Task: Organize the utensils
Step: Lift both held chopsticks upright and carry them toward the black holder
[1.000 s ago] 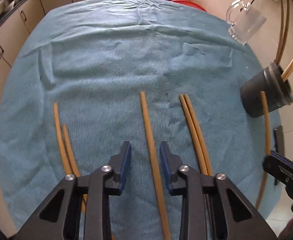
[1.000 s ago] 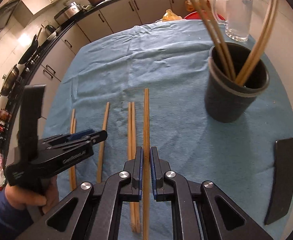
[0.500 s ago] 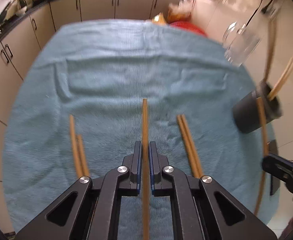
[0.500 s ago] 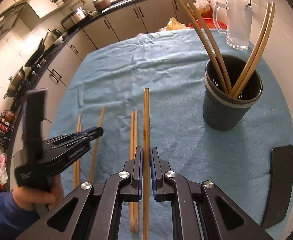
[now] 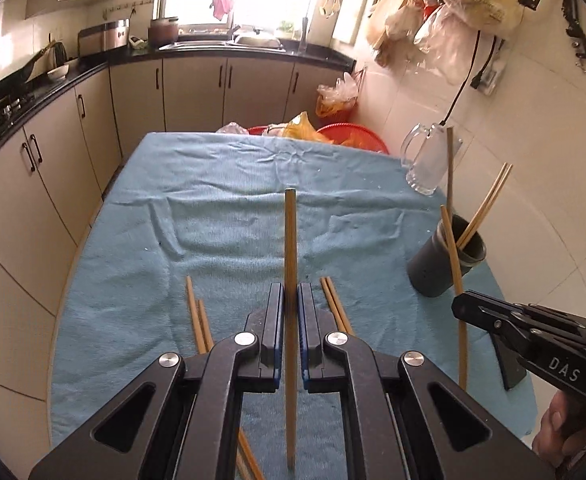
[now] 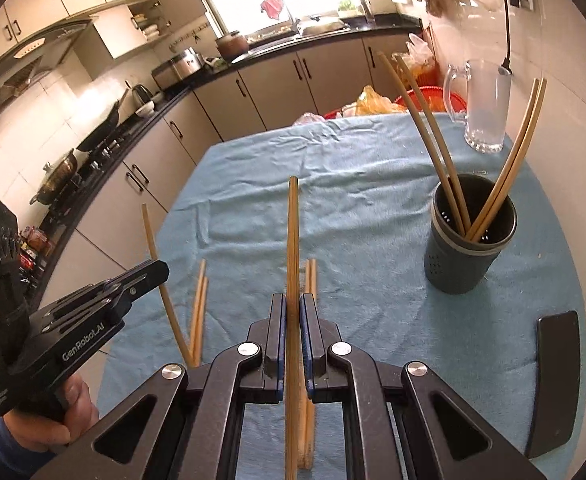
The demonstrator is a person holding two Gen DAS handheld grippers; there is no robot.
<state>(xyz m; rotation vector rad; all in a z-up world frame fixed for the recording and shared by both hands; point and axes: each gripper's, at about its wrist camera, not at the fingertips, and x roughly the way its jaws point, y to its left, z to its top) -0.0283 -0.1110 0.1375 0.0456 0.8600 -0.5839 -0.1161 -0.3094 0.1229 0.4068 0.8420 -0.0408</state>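
Here, each tool pinched one chopstick. The left tool (image 5: 291,304) was pressed together on a stick (image 5: 290,248) that ran toward 12 o'clock, clear of the blue towel (image 5: 221,216) on the worktop. The right tool (image 6: 291,312) was clamped likewise on a second stick (image 6: 293,232), also pointing toward 12 o'clock.

The holder (image 6: 469,248), a dark perforated cup, stood at about 2 o'clock in the right view and 3 o'clock in the left view. It already held four sticks, leaning in two pairs toward opposite sides of its rim. Two loose pairs lay flat on the towel: one pair (image 5: 197,320) at 9 o'clock of the left tool, the other (image 5: 335,304) just beside it at 3 o'clock.

Judged risks from this state:

1. Collision. Both tools were aloft near each other with long sticks projecting. Converging on the holder together could cross the sticks or knock one tool against the other.
2. Slip. Each stick was gripped near one end, so most of its length overhung. A quick swing could pivot it between the pads.
3. Blocked entry. The leaning sticks narrowed the open mouth. A tip that struck them or the rim could skid outside or tip the holder.
4. Side impact. A glass mug (image 6: 485,112) stood beyond the holder at 12 o'clock; an overshoot could strike it.
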